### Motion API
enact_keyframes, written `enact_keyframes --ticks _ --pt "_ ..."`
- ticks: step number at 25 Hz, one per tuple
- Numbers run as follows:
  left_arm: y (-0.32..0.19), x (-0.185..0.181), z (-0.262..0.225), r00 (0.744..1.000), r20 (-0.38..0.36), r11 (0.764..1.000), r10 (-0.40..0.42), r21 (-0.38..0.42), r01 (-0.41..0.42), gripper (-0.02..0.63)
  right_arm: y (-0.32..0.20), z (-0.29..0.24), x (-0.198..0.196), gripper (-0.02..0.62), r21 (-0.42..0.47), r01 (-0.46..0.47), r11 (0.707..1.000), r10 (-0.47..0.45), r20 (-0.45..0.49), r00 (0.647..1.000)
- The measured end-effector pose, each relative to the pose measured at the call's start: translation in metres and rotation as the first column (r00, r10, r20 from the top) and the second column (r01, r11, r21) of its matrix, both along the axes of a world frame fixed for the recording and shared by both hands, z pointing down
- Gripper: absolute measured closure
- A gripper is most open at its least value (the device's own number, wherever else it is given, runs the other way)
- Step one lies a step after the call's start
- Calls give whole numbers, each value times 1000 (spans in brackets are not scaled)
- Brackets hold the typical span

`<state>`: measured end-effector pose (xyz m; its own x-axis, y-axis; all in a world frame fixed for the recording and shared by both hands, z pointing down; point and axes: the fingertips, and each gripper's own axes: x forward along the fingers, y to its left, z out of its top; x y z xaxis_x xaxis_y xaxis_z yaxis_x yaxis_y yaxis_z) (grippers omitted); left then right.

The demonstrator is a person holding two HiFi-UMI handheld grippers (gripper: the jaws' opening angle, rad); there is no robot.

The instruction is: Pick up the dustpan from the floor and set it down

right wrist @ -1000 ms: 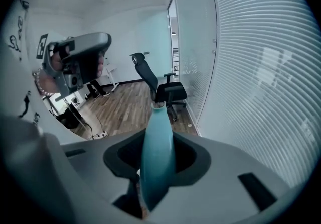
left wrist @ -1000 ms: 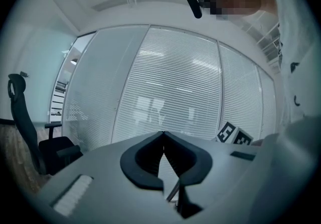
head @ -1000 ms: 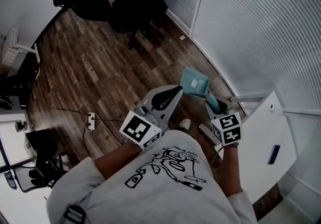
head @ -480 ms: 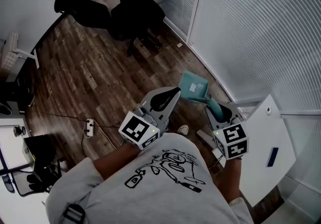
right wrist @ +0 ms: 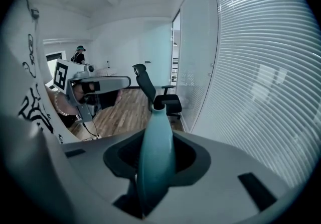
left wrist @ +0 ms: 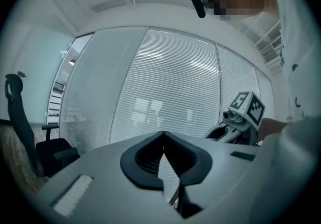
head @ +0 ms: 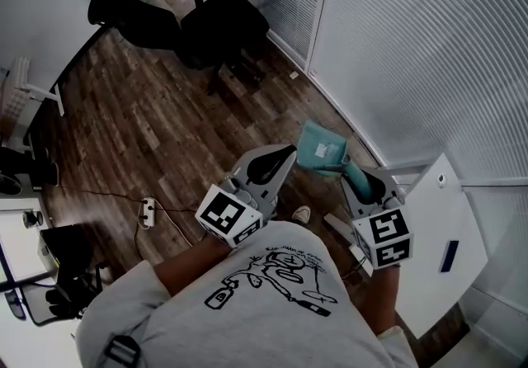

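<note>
Though nr blinds (head: 429, 44), dustpan (head: 318, 146) w/ chair (head: 224, 18) beyond.

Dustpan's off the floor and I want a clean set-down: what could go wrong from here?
The right gripper grips the dustpan only by its handle, the pan hanging out ahead, so it might twist or slip in the fingers. The pan hangs close to the glass wall and the white table; a swing could knock either.

Light grey T-shirt (head: 206, 321), black line drawing on the front. Left tool (head: 283, 153), right tool (head: 353, 170): pale grey shells, black jaw linings, black-and-white marker cubes (head: 229, 216).
</note>
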<state>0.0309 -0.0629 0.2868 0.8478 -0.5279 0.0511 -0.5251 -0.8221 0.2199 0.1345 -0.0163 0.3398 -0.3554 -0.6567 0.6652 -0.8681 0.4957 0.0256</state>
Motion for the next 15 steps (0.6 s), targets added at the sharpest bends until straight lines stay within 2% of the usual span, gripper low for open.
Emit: enact_keyframes --ticks 15 --pt "-4 -4 8 1000 4 1000 -3 -14 3 604 -8 30 -9 500 5 15 1000 -15 11 1000"
